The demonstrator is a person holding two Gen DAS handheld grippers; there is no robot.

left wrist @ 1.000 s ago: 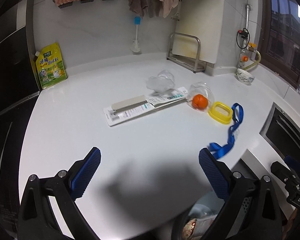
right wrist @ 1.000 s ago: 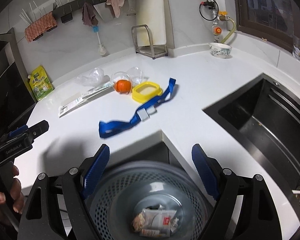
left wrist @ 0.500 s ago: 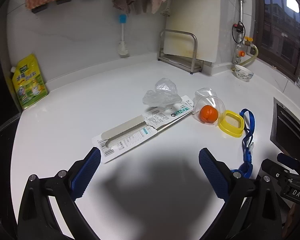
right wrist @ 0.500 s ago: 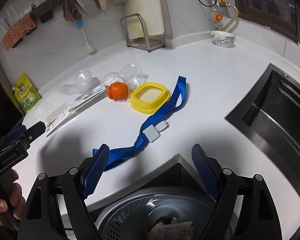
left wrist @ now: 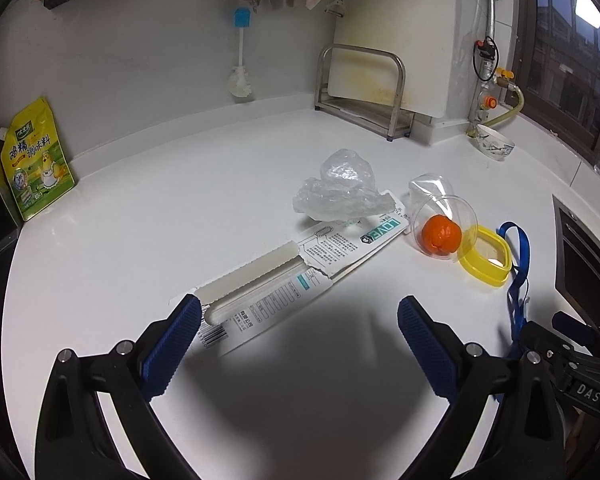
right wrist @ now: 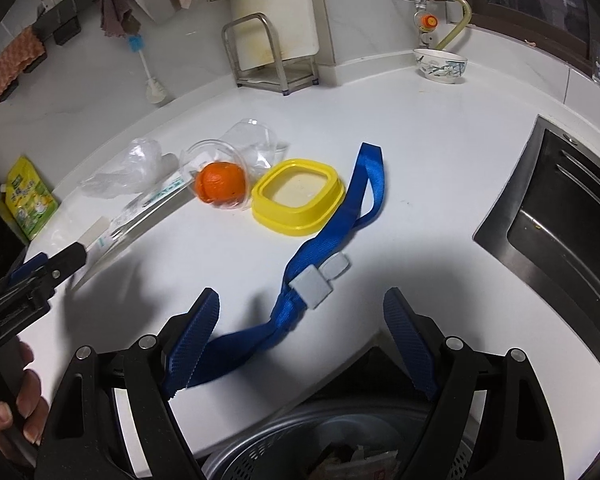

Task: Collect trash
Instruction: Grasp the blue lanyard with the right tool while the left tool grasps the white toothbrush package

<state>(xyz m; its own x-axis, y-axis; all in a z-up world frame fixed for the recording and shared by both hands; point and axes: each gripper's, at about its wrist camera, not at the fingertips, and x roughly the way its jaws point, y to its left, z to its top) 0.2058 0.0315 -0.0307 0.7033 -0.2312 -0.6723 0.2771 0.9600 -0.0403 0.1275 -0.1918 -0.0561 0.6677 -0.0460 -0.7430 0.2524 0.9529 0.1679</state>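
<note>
On the white counter lie a torn toothbrush package [left wrist: 296, 276] [right wrist: 140, 210], a crumpled clear plastic bag [left wrist: 340, 196] [right wrist: 132, 168], a clear cup holding an orange [left wrist: 440, 234] [right wrist: 220, 184], a yellow lid [left wrist: 486, 258] [right wrist: 298, 196] and a blue strap [right wrist: 320, 248] [left wrist: 518, 276]. My left gripper [left wrist: 296, 344] is open and empty, just short of the package's near end. My right gripper [right wrist: 300, 332] is open and empty over the strap's near end. A mesh trash bin [right wrist: 340, 448] with wrappers sits below the counter edge.
A yellow seasoning pouch [left wrist: 36, 164] leans on the back wall at left. A cutting board in a metal rack [left wrist: 364, 92] and a bowl [right wrist: 440, 66] stand at the back. A sink [right wrist: 560, 240] lies at the right.
Both grippers have moved forward over the counter, away from the bin. The package and the strap are now much closer to the fingertips. Both stay open.
</note>
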